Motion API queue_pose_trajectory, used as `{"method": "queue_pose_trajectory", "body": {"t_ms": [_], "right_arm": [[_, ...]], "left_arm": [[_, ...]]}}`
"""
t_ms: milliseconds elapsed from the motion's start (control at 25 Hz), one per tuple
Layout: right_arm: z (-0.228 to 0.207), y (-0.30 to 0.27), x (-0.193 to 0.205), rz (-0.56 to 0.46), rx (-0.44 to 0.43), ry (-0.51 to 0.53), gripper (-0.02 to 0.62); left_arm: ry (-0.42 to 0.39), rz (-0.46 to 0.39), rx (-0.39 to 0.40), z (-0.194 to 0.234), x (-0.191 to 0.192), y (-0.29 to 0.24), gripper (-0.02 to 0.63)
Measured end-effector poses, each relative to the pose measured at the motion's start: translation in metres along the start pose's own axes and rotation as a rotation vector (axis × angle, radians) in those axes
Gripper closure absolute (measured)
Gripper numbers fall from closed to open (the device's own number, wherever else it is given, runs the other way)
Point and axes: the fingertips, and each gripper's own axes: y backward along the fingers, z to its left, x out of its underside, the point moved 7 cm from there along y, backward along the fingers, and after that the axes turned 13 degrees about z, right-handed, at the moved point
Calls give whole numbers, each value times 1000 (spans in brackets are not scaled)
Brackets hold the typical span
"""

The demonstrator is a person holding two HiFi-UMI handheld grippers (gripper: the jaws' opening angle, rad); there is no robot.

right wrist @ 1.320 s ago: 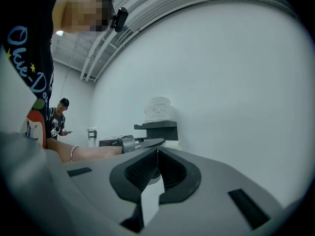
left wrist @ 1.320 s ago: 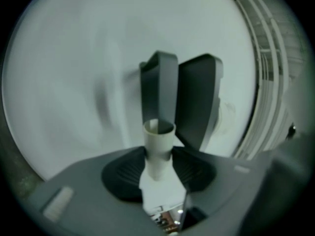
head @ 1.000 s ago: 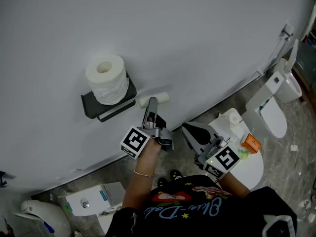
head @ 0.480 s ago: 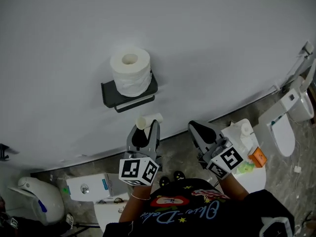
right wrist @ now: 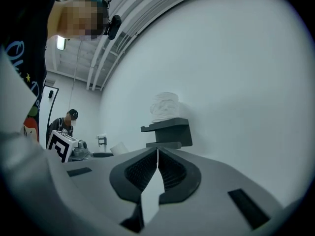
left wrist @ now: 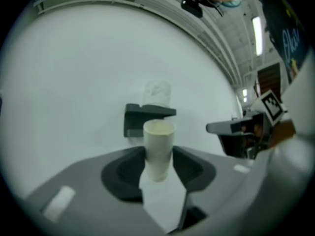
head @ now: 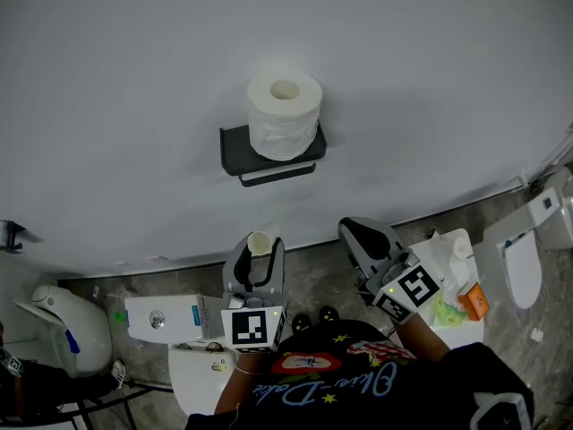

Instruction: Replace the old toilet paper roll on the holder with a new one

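Left tongs (head: 254, 267), at lower centre, clamp the empty cardboard tube (head: 259, 243). Right tongs (head: 363, 237), beside them, are closed on nothing. The full toilet paper roll (head: 285, 115) stands on the wall holder (head: 235, 146), at upper centre.

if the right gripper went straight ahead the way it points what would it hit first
Probably the black holder on the wall, near its lower bar below the toilet paper roll. The right gripper, jaws closed, lines up with it. Nothing shows in between, but depth is unclear.
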Motion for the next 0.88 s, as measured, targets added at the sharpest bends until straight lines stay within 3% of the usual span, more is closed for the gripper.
{"method": "queue_pose_trajectory", "body": {"t_ms": [200, 880], "right_arm": [[2, -4, -1, 4, -6, 9, 581], [10, -2, 1, 2, -2, 13, 581]], "left_arm": [[9, -3, -37, 7, -6, 2, 433], [-4, -9, -16, 6, -7, 4, 433]]}}
